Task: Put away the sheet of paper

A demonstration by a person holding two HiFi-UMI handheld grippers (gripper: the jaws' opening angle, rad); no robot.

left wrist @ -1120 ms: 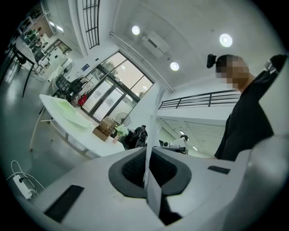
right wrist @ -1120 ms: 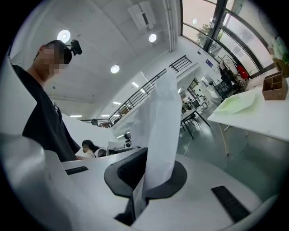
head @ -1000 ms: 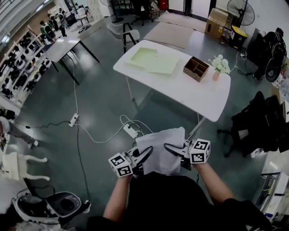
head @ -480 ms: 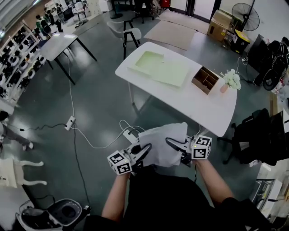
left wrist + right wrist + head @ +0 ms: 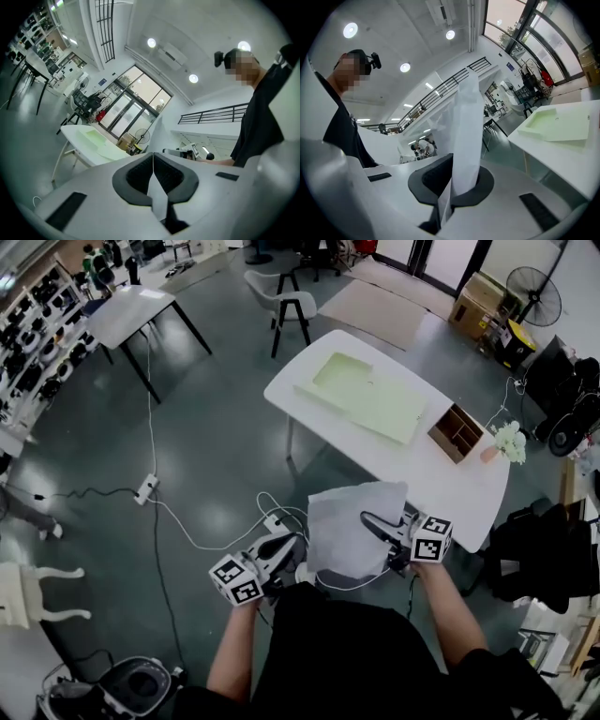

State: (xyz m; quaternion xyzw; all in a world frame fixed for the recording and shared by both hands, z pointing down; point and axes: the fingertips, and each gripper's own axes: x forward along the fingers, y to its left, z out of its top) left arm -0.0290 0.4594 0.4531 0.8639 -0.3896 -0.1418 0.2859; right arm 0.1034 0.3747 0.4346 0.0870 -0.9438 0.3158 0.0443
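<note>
Sheet, clamped at opposite edges by left gripper and right gripper, sags short of the surface; spreading the hands may tear it or pull it free.

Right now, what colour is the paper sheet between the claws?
Plain white; the thin paper sheet shows best in head view.
</note>
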